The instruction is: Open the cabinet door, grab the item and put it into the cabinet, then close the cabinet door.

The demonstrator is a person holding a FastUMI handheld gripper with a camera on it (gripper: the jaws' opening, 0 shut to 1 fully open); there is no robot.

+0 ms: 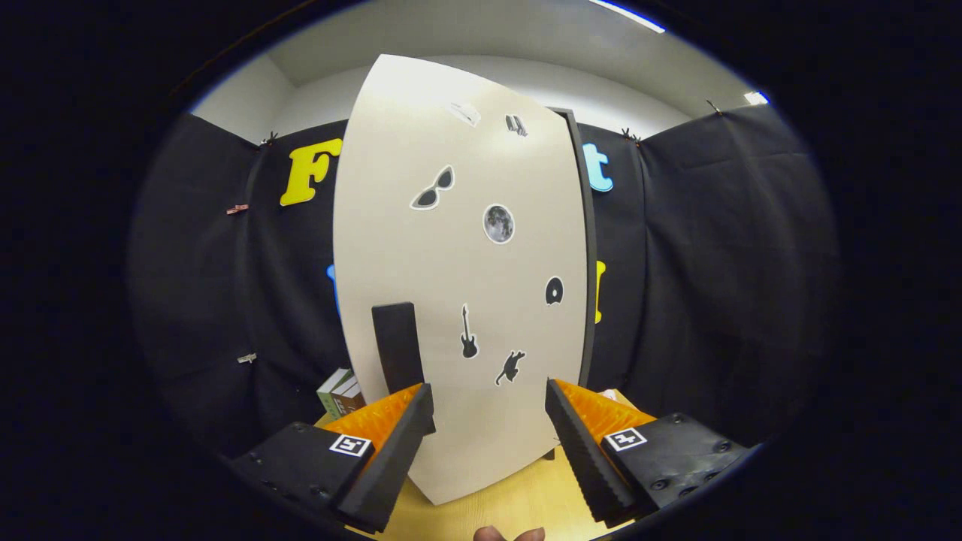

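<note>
The tongs (488,406) gape wide and empty just before the cabinet door (458,300) and its handle (397,346).

Closed cabinet door (458,278) blocks the way just beyond spread fingers (579,443).

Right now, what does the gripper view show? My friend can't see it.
A tall pale cabinet door with small stickers and a dark handle stands just ahead of the open hand-held gripper, which holds nothing. The cabinet stands on a wooden table, with a small box beside it near the handle.
</note>
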